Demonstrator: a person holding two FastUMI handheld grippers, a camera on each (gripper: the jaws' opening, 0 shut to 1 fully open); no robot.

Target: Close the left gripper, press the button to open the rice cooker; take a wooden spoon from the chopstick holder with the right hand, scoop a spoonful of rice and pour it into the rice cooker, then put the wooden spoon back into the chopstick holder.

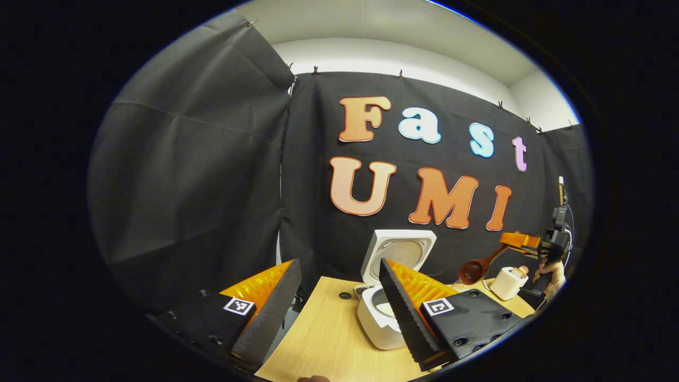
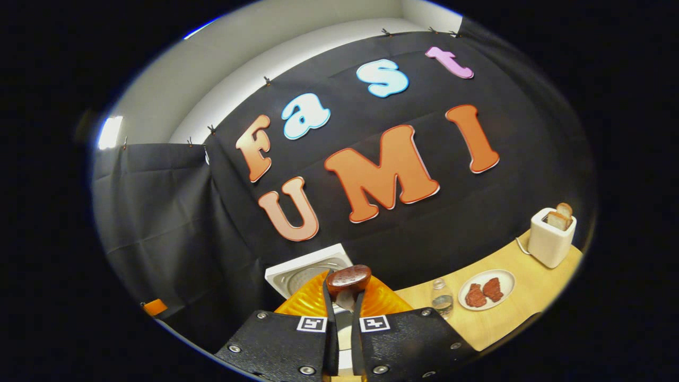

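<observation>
The rice cooker (image 1: 379, 318) stood on the wooden table (image 1: 323, 334) with its lid (image 1: 400, 254) raised upright at the back, the pot open below it. In the left gripper view, the wooden spoon (image 1: 477, 268) hung in the air to the right of the cooker, above the table, its bowl lower than its handle. The right gripper (image 1: 522, 241) held it, a hand (image 1: 551, 273) behind that gripper. Beyond the spoon stood a white holder (image 1: 508, 283).

In the right gripper view, the right gripper's jaws sat nearly together, clamped on the spoon's handle, the bowl (image 2: 348, 279) rising above the cooker's lid (image 2: 310, 270).

The left gripper (image 1: 334, 313) hovered in front of the cooker, jaws wide apart, gripping nothing.

Right of the cooker lay a bottle (image 2: 442, 298), a plate of meat (image 2: 486, 289) and a toaster (image 2: 551, 236).
</observation>
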